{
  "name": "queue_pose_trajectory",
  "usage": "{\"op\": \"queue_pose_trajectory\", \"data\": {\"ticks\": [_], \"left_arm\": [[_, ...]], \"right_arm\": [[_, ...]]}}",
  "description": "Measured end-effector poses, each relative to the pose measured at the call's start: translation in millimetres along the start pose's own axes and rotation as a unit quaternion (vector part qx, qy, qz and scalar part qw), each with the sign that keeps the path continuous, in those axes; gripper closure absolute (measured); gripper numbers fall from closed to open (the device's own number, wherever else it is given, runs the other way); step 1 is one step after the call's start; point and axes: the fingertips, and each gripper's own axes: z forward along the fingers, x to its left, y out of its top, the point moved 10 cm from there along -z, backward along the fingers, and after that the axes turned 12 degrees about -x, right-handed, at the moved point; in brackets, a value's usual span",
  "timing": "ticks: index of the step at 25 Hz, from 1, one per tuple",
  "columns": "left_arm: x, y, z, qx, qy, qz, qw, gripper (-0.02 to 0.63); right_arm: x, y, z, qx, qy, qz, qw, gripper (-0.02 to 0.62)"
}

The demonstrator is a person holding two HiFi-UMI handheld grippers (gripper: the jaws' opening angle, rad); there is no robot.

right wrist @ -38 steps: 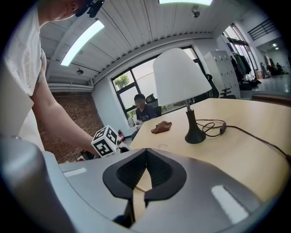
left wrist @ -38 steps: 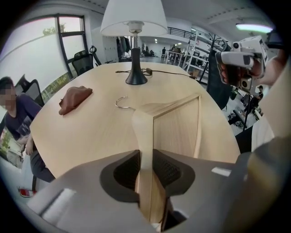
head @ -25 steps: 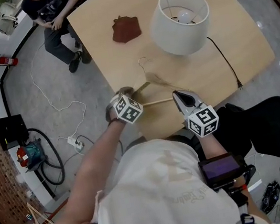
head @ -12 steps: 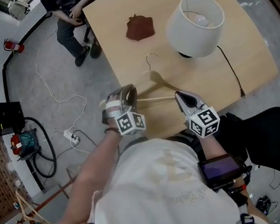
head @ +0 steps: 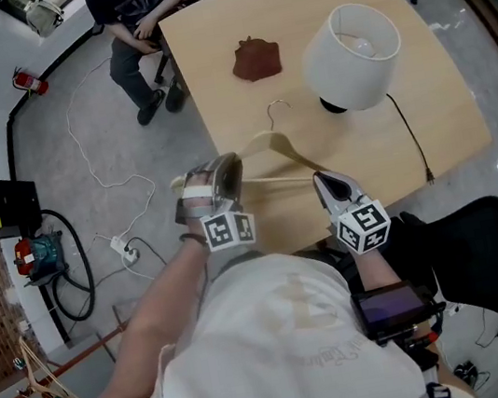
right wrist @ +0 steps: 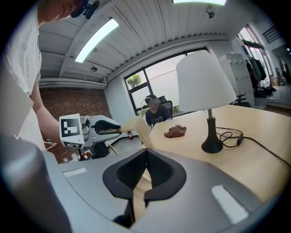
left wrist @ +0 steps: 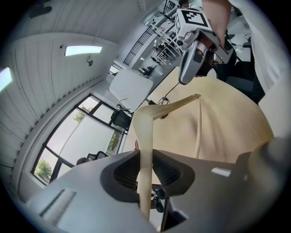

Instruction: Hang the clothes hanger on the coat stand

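Lamp with a white shade point(head: 353, 58), brown crumpled lump point(head: 256, 58) and a seated person point(head: 136, 4) lie beyond the pale wooden clothes hanger point(head: 280, 146), which is held above the light wooden bench point(head: 434, 115) near its front edge. The left gripper point(head: 225, 171) is clamped on one hanger end and the right gripper point(head: 322, 181) on the other. Since a second ago, the left gripper has swung out past the bench's side edge, over the floor.
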Motion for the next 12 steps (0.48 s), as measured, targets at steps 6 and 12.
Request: {"op": "queue_pose_trajectory", "data": {"ticks": [6,12], "left_arm": [[18,-10,-42,-0.004,0.038,-0.008,0.9992,0.520],[23,-39,-88,0.031,0.081,-0.027,0.9958,0.520]], "right_arm": [[31,4,3,-0.011,0.006,-0.010,1.000,0.581],[68,4,15,-0.006,0.043,-0.019,0.999,0.581]]}}
